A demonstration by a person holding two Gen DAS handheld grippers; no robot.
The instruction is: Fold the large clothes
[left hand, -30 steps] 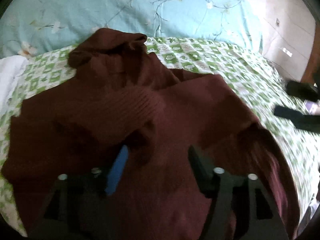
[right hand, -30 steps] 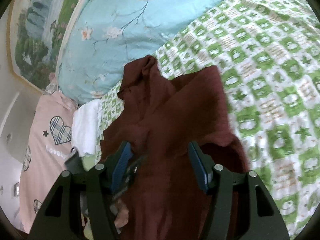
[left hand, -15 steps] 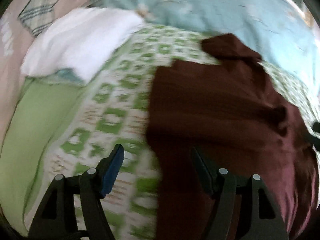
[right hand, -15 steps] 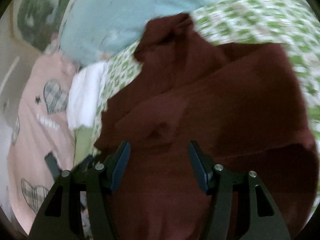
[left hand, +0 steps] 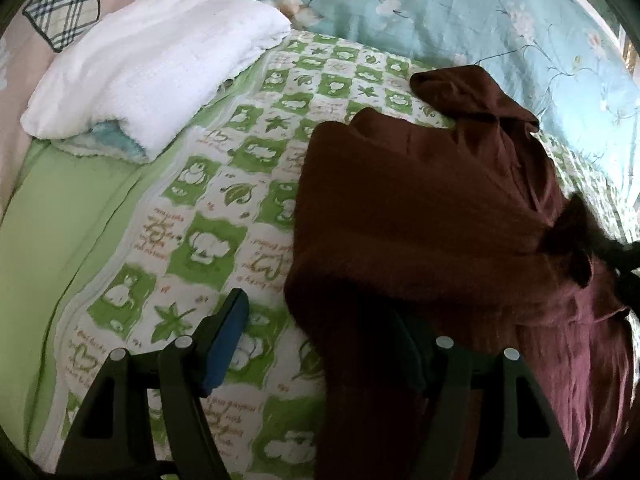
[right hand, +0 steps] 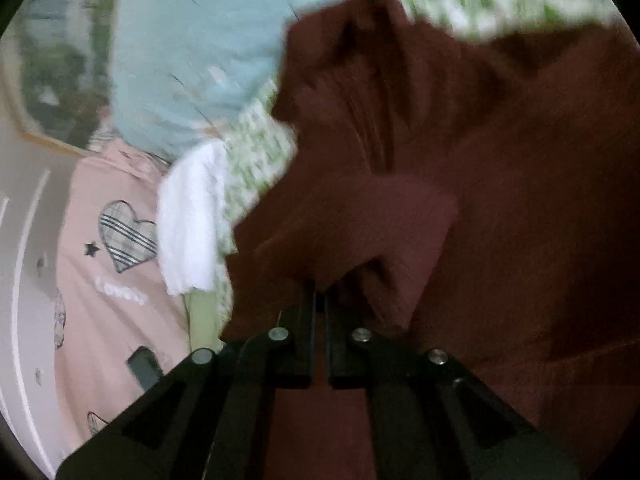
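The right gripper (right hand: 318,300) is clamped on a fold of the maroon garment (left hand: 420,220). The left gripper (left hand: 320,340) gapes, straddling the garment's left edge, nothing held.

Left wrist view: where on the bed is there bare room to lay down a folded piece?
Bare checked sheet lies between the white towel and the maroon garment, running down to the left gripper. The plain green strip under the towel is free too. The garment crowds the right side up to the blue floral pillow.
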